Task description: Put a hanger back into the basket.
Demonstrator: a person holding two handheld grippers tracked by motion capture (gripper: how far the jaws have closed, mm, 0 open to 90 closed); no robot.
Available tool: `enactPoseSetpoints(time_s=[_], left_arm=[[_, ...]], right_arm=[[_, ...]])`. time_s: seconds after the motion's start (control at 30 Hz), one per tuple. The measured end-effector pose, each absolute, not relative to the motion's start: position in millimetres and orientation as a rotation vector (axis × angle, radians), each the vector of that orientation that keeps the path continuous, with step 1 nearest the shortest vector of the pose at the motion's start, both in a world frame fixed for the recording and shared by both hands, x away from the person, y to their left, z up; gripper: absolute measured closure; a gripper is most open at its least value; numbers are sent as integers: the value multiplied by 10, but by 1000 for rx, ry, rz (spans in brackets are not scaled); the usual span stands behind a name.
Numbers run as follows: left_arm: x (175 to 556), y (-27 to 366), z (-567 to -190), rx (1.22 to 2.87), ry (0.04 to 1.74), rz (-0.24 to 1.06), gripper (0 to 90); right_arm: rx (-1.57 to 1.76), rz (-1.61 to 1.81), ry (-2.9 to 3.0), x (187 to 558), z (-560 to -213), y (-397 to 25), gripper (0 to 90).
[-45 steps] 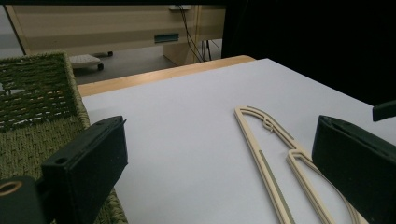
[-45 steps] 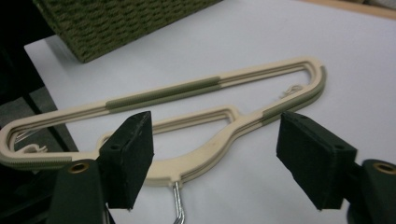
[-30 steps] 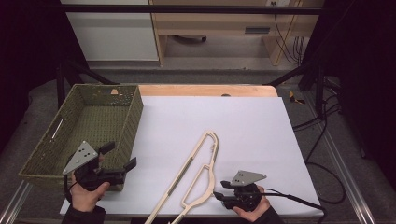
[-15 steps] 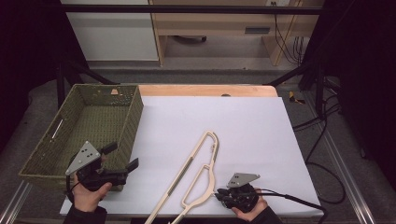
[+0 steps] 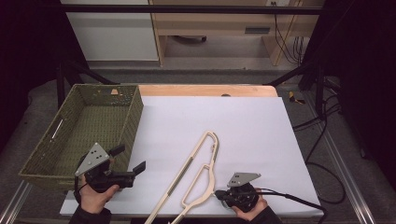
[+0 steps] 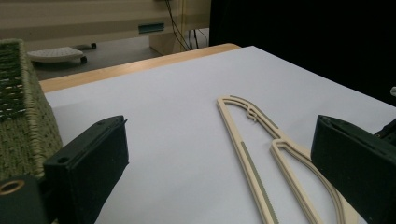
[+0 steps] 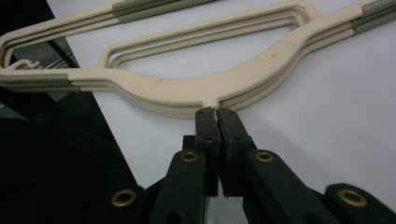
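Jaws on the right gripper [image 7: 215,114] are pinched tight on the neck stub of the cream hangers [image 5: 196,175], a stack lying flat on the white sheet [image 5: 243,126] around 6 o'clock. Left gripper [image 5: 128,161], jaws spread wide and holding nothing, hovers at 8 o'clock beside the woven basket [image 5: 42,158].

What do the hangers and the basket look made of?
Hangers: likely molded plastic. Cream, smooth matte faces, with ribbed grey-green strips that look like rubbery non-slip inserts. Several appear stacked; the right gripper is shut on a small tab at their edge.
Basket: woven, olive green, coarse fibre texture, a handle slot in the side wall. Whether natural or synthetic fibre, I can't tell.
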State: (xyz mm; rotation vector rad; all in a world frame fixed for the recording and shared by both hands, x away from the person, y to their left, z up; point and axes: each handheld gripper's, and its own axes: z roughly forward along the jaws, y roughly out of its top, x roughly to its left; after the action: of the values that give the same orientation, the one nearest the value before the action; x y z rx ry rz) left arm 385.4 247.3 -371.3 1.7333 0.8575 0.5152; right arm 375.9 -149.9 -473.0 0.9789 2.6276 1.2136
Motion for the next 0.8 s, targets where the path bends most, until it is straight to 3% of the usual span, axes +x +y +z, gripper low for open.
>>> enactPoseSetpoints(time_s=[0.8], left_arm=[[3676, 1287, -4107, 2029, 706, 329, 57]], right_arm=[[953, 1210, 2636, 3778, -4532, -1506, 891]])
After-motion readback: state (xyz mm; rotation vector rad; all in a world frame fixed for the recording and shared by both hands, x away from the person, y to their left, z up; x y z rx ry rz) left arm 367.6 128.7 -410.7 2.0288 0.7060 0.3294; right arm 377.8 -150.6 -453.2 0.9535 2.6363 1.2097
